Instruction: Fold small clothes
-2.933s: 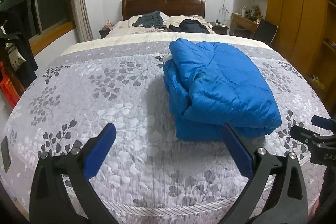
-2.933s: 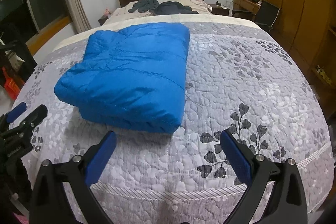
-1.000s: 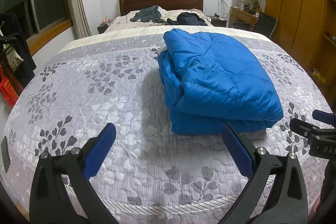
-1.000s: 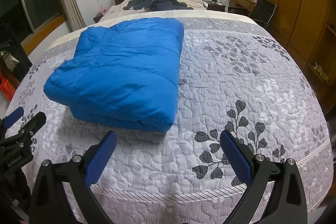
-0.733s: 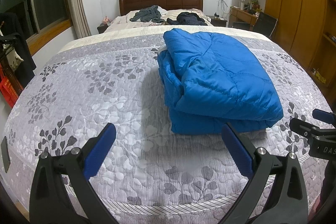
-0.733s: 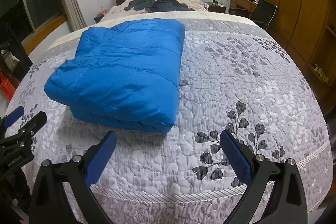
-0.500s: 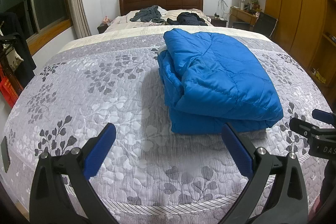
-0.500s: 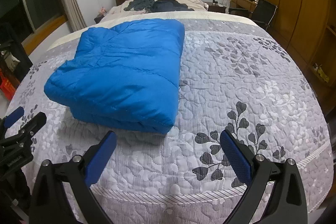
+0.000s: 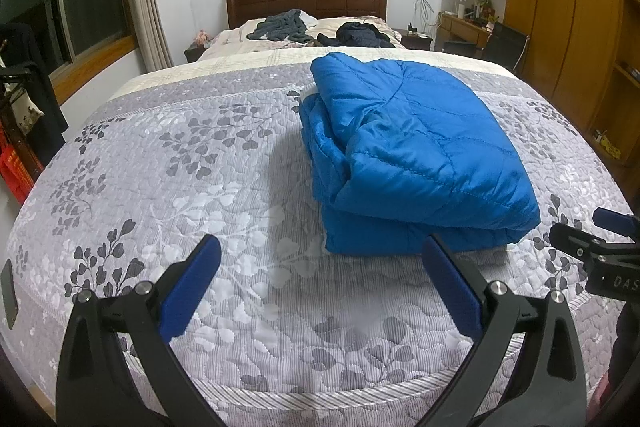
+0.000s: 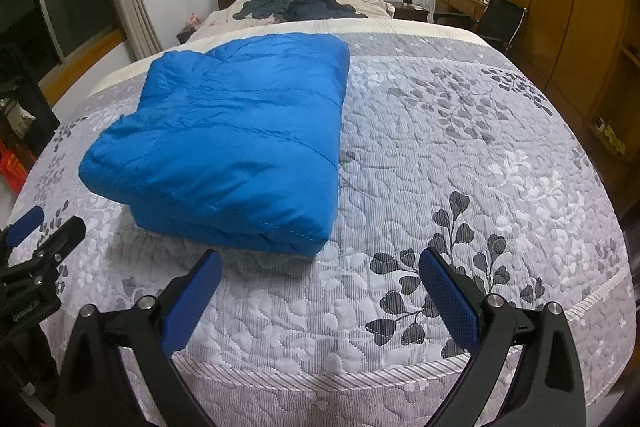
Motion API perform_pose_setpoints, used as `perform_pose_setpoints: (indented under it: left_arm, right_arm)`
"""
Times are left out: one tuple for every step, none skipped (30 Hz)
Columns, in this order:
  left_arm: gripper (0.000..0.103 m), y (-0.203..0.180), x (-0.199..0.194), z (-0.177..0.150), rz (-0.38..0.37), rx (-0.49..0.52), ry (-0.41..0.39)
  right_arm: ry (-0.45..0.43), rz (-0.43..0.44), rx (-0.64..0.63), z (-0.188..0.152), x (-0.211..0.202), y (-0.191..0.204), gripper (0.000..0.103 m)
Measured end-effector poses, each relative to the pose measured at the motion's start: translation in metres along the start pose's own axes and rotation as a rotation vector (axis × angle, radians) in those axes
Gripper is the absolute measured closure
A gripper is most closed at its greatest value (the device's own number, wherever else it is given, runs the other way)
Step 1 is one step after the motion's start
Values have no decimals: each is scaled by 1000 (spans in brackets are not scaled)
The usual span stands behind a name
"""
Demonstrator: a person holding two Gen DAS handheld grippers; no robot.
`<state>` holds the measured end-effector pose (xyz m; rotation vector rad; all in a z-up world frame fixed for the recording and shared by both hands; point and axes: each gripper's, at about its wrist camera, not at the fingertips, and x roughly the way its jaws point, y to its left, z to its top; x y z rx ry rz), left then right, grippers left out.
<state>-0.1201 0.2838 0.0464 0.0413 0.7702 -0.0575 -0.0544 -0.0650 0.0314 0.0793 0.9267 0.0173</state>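
A blue quilted jacket (image 9: pixel 404 155) (image 10: pixel 236 139) lies folded in a thick rectangle on the grey leaf-patterned bedspread (image 9: pixel 192 179) (image 10: pixel 460 155). My left gripper (image 9: pixel 320 267) hovers open over the foot of the bed, just short of the jacket's near left corner, holding nothing. My right gripper (image 10: pixel 320 273) is open too, a little back from the jacket's near right corner. Each gripper shows at the edge of the other's view: the right gripper (image 9: pixel 596 247) at the right edge of the left wrist view, the left gripper (image 10: pixel 36 243) at the left edge of the right wrist view.
Two dark garments (image 9: pixel 320 31) lie heaped on the pillows by the wooden headboard (image 9: pixel 306 3). A wooden wardrobe (image 9: pixel 560 7), a desk and a black chair (image 10: pixel 500 19) stand to the right. Curtains and windows line the left wall.
Over the last second almost nothing moves. Compared with about three seconds ago both grippers have pulled slightly back and up from the folded jacket, which lies still.
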Motion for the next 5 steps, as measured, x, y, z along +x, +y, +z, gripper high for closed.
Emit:
perform_pose_setpoints:
  left_arm:
    - [3,0,0,1,0,1,1]
    - [3,0,0,1,0,1,1]
    - [3,0,0,0,1,1,1]
    - [3,0,0,1,0,1,0]
    - [3,0,0,1,-1,0,0]
  right_arm:
    - [0,-1,1,0,0,0,4]
    - [-1,-3,1,0,0,0,4]
    - [0,-3,2,0,1,-1,4]
    - [0,-1,2,0,1,-1,4]
    - [-1,-1,2,0,1,-1,4]
